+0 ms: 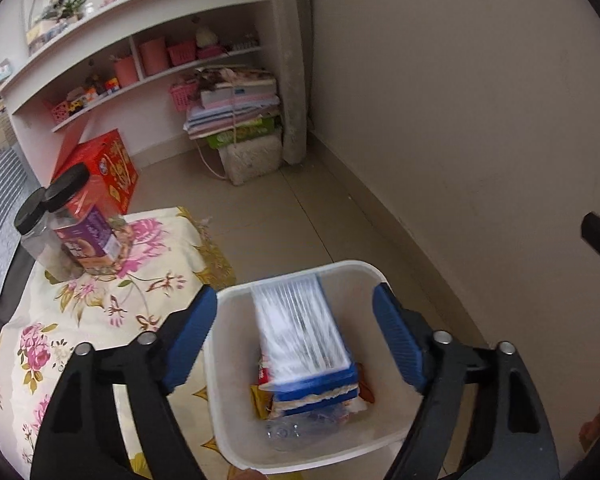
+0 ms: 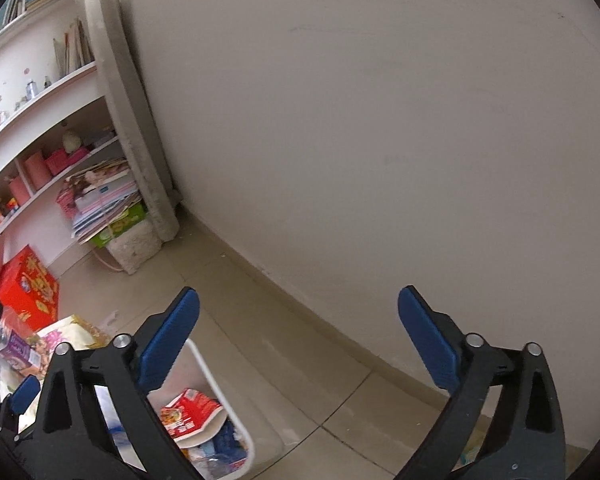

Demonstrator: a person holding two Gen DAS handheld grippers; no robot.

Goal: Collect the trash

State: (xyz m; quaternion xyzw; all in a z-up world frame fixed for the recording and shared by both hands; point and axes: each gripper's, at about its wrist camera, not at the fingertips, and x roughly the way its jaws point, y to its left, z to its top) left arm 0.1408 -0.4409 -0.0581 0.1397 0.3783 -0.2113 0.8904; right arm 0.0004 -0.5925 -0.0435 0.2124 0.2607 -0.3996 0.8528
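While your left gripper (image 1: 294, 336) hangs spread wide and empty right over the white bin (image 1: 228, 368), the blue-and-white box (image 1: 308, 340) sits blurred between its fingers, free of both pads, and looks to be dropping or just landed inside. Under the box you can make out a clear plastic bottle (image 1: 288, 432) and some red and yellow wrappers (image 1: 262, 392), so I'd judge several pieces are already collected. Your right gripper (image 2: 300, 344) is likewise parted and carries nothing, held above bare floor just beside the bin, where a red snack packet (image 2: 190, 412) shows among the trash.

What may remain is hard to call: on the floral cloth (image 1: 100, 320) just left of the bin stand two black-lidded jars (image 1: 48, 224) and a purple box (image 1: 90, 236), touching one another, and you cannot tell from here whether they count as trash.

Beyond them lies a beige tiled floor (image 1: 284, 216), a red gift carton (image 1: 108, 172) against the white shelving (image 1: 140, 8), a tied stack of books and papers (image 1: 236, 108) on a pale block in the corner, and a plain wall (image 1: 460, 100) on your right
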